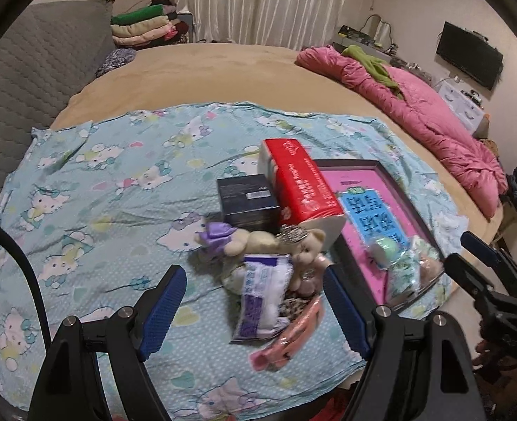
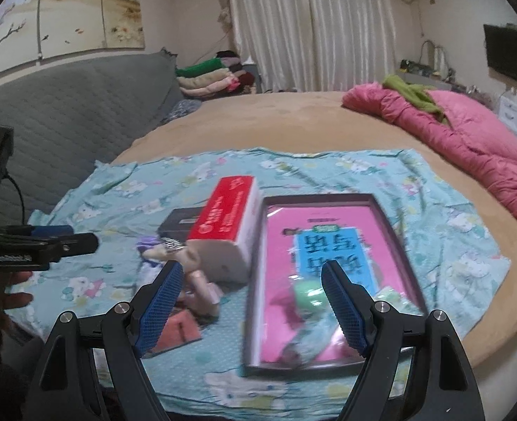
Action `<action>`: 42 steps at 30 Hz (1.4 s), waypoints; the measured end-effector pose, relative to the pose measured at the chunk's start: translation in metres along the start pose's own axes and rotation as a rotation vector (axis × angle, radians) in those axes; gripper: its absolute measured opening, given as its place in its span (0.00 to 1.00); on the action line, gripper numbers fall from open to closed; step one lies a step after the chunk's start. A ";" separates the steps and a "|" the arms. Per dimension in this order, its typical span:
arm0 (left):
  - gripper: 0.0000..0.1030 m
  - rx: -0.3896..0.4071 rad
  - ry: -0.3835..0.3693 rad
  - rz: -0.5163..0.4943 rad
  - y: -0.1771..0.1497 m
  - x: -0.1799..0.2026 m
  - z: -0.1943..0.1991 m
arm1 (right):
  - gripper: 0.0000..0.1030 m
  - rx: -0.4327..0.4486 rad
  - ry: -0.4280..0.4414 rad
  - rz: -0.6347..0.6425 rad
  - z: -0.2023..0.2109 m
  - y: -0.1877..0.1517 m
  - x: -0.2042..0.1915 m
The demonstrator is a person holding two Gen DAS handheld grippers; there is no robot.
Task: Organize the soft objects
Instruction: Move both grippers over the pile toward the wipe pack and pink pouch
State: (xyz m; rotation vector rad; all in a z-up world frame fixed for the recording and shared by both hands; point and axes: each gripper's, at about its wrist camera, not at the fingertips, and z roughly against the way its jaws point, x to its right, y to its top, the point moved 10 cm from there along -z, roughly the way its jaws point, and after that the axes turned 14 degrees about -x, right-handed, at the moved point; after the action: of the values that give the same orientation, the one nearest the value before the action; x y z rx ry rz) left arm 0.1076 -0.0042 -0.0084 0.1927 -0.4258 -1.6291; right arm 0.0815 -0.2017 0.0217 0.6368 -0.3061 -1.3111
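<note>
A pile of soft things lies on the Hello Kitty sheet (image 1: 100, 189): a small teddy bear (image 1: 307, 245), a plush with a purple bow (image 1: 223, 236), a white and purple packet (image 1: 262, 294) and a pink pouch (image 1: 286, 343). My left gripper (image 1: 254, 308) is open, with its jaws on either side of the packet, just above it. My right gripper (image 2: 253, 305) is open and empty above the near end of the pink-lined box tray (image 2: 391, 224), which holds a green ball (image 2: 307, 293) and a patterned soft packet (image 2: 307, 336). The tray also shows in the left wrist view (image 1: 395, 189).
A red tissue pack (image 1: 300, 182) and a dark box (image 1: 247, 200) lie behind the pile. A pink quilt (image 1: 426, 105) lies on the right of the bed, a grey headboard (image 1: 30, 80) on the left. Folded clothes (image 1: 142, 28) are stacked at the back.
</note>
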 end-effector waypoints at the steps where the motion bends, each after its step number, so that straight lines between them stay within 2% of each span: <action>1: 0.77 -0.002 0.002 0.001 -0.002 -0.003 -0.001 | 0.80 -0.011 0.018 -0.012 -0.001 -0.001 -0.004; 6: 0.77 -0.019 0.005 0.012 -0.009 -0.013 -0.009 | 0.80 -0.092 0.112 -0.081 -0.018 -0.013 -0.022; 18: 0.77 -0.057 0.032 -0.007 -0.024 -0.019 -0.031 | 0.80 -0.179 0.124 -0.067 -0.044 -0.036 -0.048; 27: 0.77 -0.072 0.026 -0.006 -0.028 -0.020 -0.042 | 0.80 -0.222 0.118 -0.053 -0.059 -0.048 -0.060; 35: 0.77 -0.088 -0.023 0.000 -0.029 -0.017 -0.057 | 0.80 -0.269 0.119 -0.032 -0.076 -0.062 -0.071; 42: 0.77 -0.145 -0.064 -0.007 -0.030 -0.008 -0.084 | 0.80 -0.309 0.119 -0.049 -0.092 -0.071 -0.069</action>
State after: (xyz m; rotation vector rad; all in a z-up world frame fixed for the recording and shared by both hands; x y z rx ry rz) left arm 0.1122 -0.0076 -0.0974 0.0335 -0.3538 -1.6687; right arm 0.0581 -0.1202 -0.0834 0.4600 0.0107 -1.3274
